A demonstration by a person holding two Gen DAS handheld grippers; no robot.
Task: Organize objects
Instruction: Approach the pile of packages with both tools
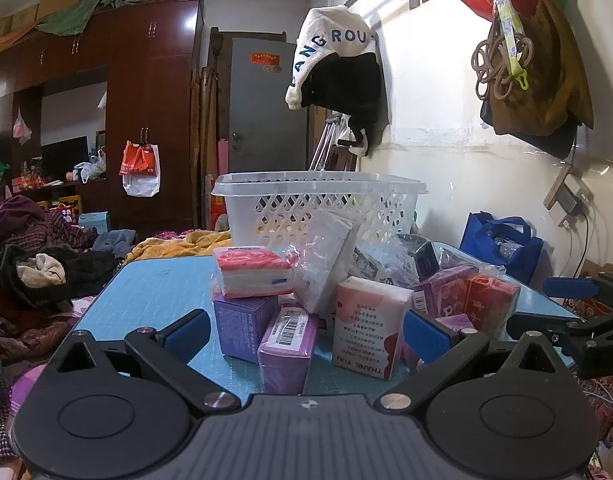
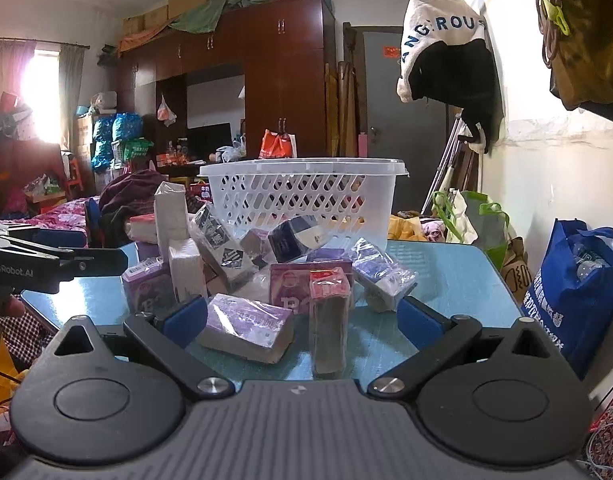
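Observation:
A pile of small boxes and tissue packs lies on a blue table (image 1: pixel 154 284). A white plastic basket (image 1: pixel 318 204) stands behind the pile. My left gripper (image 1: pixel 306 334) is open, with a purple barcode box (image 1: pixel 286 348) and a pink "THANK YOU" pack (image 1: pixel 366 328) between its jaws, untouched. A red-and-white tissue pack (image 1: pixel 254 272) rests on a purple box (image 1: pixel 242 320). My right gripper (image 2: pixel 302 320) is open around a purple pack (image 2: pixel 246 330) and an upright red-topped pack (image 2: pixel 330 320). The basket (image 2: pixel 302 196) stands beyond.
The right gripper (image 1: pixel 578 320) shows at the right edge of the left wrist view. The left gripper (image 2: pixel 54 262) shows at the left edge of the right wrist view. A blue bag (image 2: pixel 574 292) stands right of the table. Clothes (image 1: pixel 34 256) lie heaped at the left.

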